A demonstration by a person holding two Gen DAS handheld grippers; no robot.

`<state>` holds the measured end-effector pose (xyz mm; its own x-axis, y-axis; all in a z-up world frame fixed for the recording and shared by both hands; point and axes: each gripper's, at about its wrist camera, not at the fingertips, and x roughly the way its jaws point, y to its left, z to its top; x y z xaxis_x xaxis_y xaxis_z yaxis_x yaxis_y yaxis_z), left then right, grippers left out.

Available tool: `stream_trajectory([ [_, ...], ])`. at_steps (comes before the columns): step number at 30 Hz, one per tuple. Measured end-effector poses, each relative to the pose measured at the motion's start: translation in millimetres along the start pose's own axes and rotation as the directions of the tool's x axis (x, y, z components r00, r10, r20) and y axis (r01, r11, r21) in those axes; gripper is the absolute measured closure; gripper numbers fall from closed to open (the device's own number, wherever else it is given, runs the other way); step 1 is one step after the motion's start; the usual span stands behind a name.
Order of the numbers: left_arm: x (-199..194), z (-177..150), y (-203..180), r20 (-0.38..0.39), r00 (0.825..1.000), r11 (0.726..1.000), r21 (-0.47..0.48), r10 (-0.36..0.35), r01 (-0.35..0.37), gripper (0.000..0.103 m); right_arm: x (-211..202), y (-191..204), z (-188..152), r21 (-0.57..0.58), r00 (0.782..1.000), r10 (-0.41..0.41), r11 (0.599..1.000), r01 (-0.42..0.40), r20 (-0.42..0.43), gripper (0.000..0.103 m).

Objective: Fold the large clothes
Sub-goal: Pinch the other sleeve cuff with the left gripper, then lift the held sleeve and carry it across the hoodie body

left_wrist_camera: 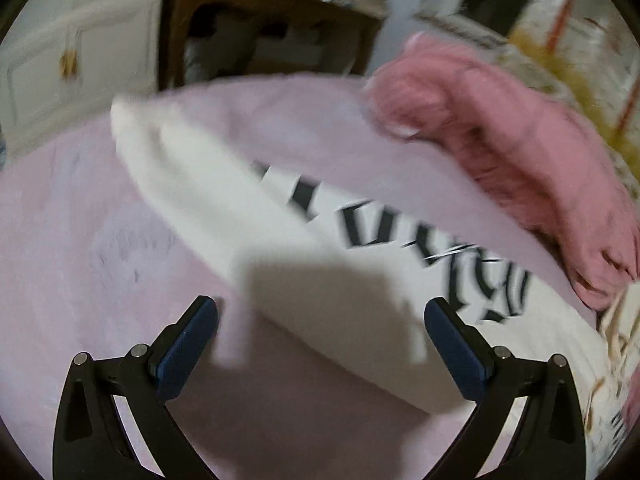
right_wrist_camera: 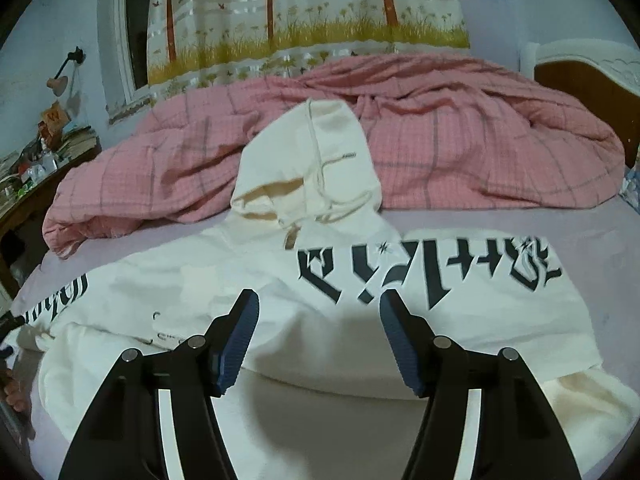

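Note:
A white hoodie [right_wrist_camera: 224, 276] with black lettering lies spread on the lilac bed sheet [right_wrist_camera: 600, 240], its hood [right_wrist_camera: 316, 160] pointing toward the pink quilt. My right gripper [right_wrist_camera: 319, 308] hangs open just above the hoodie's body, nothing between its blue pads. In the blurred left wrist view a lettered sleeve of the hoodie [left_wrist_camera: 224, 204] runs diagonally across the sheet. Over the sleeve's near part my left gripper [left_wrist_camera: 320, 310] stands wide open and holds nothing.
A rumpled pink checked quilt [right_wrist_camera: 460, 140] fills the far side of the bed, seen as the quilt [left_wrist_camera: 520, 152] at the right in the left wrist view. A brown desk [left_wrist_camera: 260, 32], white cabinet doors [left_wrist_camera: 60, 60], a curtain [right_wrist_camera: 304, 12] and a headboard [right_wrist_camera: 592, 80] ring the bed.

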<state>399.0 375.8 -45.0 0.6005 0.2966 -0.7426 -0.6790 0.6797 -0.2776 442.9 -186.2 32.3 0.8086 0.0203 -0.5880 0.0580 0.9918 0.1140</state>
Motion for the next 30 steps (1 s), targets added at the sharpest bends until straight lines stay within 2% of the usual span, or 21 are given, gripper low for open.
stream_trajectory([
  [3, 2, 4, 6, 0.01, 1.0, 0.999, -0.03, -0.014, 0.015, 0.0, 5, 6, -5, -0.007, 1.0, 0.012, 1.0, -0.012, -0.024, 0.038],
  [5, 10, 5, 1, 0.01, 1.0, 1.0, 0.0, 0.015, -0.015, 0.0, 6, 10, -7, -0.017, 0.999, 0.02, 1.0, -0.02, -0.026, 0.038],
  [7, 25, 6, -3, -0.03, 0.998, 0.998, 0.032, 0.057, -0.056, 0.0, 5, 13, -8, -0.03, 1.0, 0.01, 0.999, -0.011, -0.024, 0.038],
  [9, 19, 10, -2, -0.001, 0.999, 0.999, 0.029, 0.033, -0.033, 0.0, 6, 14, -9, -0.043, 1.0, -0.005, 0.999, 0.004, -0.023, 0.038],
  [10, 20, 11, 1, -0.004, 1.0, 1.0, 0.013, 0.0, 0.0, 0.0, 7, 14, -10, -0.047, 1.0, -0.009, 0.999, 0.008, -0.025, 0.038],
  [13, 23, 14, 10, -0.014, 1.0, 0.999, -0.028, -0.028, 0.028, 0.0, 12, 8, -11, -0.025, 0.999, -0.011, 1.0, 0.01, -0.044, 0.038],
  [17, 26, 13, -1, -0.021, 0.999, 0.999, 0.021, 0.032, -0.032, 0.0, 17, -1, -11, 0.013, 0.997, 0.005, 1.0, -0.004, -0.073, 0.038],
  [18, 25, 13, -3, -0.019, 0.999, 0.999, 0.033, 0.041, -0.04, 0.005, 16, -2, -10, 0.011, 0.998, -0.004, 1.0, 0.005, -0.067, 0.038],
  [19, 21, 12, -5, -0.005, 0.999, 0.999, 0.041, 0.031, -0.031, 0.036, 15, -2, -10, 0.005, 0.998, -0.022, 1.0, 0.022, -0.056, 0.038],
  [20, 15, 12, -6, 0.022, 1.0, 0.999, 0.041, 0.016, -0.017, 0.054, 13, -2, -9, -0.006, 0.998, -0.045, 0.999, 0.045, -0.041, 0.038],
  [21, 10, 12, -6, 0.048, 0.999, 0.999, 0.029, 0.012, -0.014, 0.077, 12, -2, -8, -0.012, 0.998, -0.056, 0.998, 0.056, -0.033, 0.038],
  [22, 3, 12, -4, 0.077, 0.997, 1.0, 0.011, -0.007, 0.006, 0.086, 10, -2, -7, -0.017, 0.998, -0.062, 0.998, 0.062, -0.027, 0.038],
  [24, -11, 12, -2, 0.132, 0.988, 0.996, -0.009, -0.085, 0.087, 0.092, 8, -3, -4, -0.016, 0.998, -0.062, 0.998, 0.062, -0.023, 0.038],
  [27, -31, 11, -14, 0.187, 0.969, 0.986, 0.028, -0.164, 0.162, 0.094, 4, -13, 1, 0.026, 0.996, -0.081, 0.996, 0.082, -0.028, 0.038],
  [30, -58, 2, -48, 0.221, 0.94, 0.962, 0.138, -0.26, 0.233, 0.094, -4, -29, 7, 0.084, 0.997, -0.081, 0.993, 0.082, -0.012, 0.038],
])
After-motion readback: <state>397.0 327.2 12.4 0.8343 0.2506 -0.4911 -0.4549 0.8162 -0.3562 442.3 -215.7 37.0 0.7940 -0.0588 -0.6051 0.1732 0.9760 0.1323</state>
